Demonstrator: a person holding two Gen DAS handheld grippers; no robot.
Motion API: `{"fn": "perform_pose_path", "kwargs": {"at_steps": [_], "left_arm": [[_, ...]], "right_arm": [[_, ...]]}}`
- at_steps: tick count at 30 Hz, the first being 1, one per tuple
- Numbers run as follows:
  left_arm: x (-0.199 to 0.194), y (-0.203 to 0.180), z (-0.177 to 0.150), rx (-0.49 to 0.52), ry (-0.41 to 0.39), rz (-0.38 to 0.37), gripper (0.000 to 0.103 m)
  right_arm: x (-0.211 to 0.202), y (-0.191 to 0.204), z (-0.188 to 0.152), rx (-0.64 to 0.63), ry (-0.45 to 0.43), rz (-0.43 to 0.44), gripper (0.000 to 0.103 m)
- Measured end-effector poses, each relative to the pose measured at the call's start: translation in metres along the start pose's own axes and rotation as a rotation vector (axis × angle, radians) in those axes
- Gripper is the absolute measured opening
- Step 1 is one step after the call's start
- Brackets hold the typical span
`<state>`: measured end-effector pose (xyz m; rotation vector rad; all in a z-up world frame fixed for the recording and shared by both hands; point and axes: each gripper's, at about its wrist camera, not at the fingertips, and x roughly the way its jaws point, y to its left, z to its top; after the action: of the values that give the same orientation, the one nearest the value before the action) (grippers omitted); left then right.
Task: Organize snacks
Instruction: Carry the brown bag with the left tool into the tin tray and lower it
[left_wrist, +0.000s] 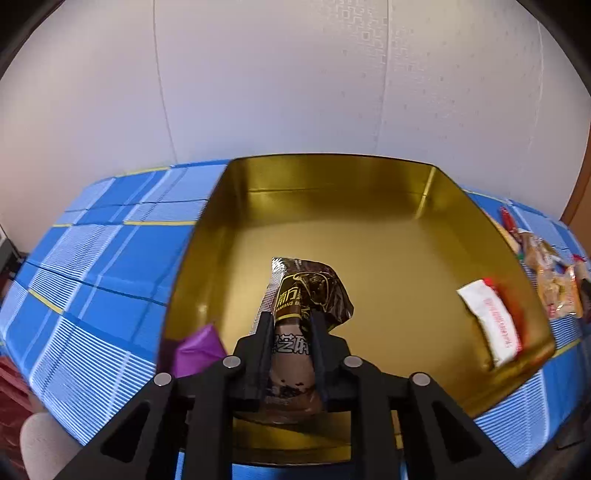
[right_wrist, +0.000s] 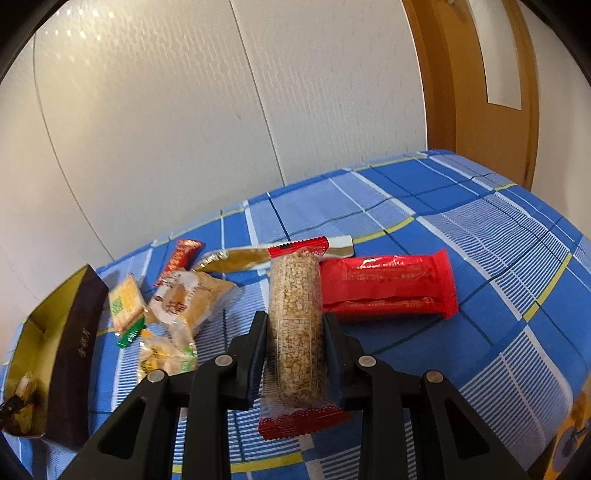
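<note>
A gold-lined tin (left_wrist: 332, 177) lies open on the blue checked cloth. My left gripper (left_wrist: 291, 317) hangs over its near side, shut on a dark brown snack packet (left_wrist: 310, 288) whose top sticks out past the fingertips. Inside the tin lie a white and red packet (left_wrist: 491, 321) at the right and a purple packet (left_wrist: 199, 347) at the near left corner. In the right wrist view my right gripper (right_wrist: 295, 317) is shut on a clear-wrapped grain bar (right_wrist: 295, 295) with red ends, held lengthwise just above the cloth.
A large red packet (right_wrist: 388, 291) lies right of the grain bar, a long gold and red packet (right_wrist: 258, 254) behind it. Several small snacks (right_wrist: 184, 299) are piled to the left, beside the tin's dark outer wall (right_wrist: 74, 332). A wooden door (right_wrist: 480, 74) stands at the back right.
</note>
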<state>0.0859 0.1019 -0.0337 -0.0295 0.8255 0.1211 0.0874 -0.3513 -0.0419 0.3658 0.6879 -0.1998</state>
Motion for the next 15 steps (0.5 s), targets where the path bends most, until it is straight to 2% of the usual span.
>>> {"fn": "perform_pose_path", "kwargs": {"at_steps": [2,4,7,15], "left_arm": [[0.001,0.001,-0.001,-0.001,-0.006,0.017,0.028],[-0.001,0.001,-0.002,-0.024,-0.004,0.002,0.033],[-0.004,0.003,-0.004,-0.065,-0.004,-0.022,0.034],[-0.014,0.006,-0.007,-0.089,-0.031,-0.038,0.034]], "right_arm": [[-0.005,0.001,-0.002,0.012,-0.015,0.021,0.029],[-0.013,0.005,-0.006,0.016,-0.036,0.048,0.029],[-0.022,0.016,-0.013,0.003,-0.047,0.094,0.029],[-0.038,0.042,-0.030,-0.043,-0.043,0.162,0.029]]}}
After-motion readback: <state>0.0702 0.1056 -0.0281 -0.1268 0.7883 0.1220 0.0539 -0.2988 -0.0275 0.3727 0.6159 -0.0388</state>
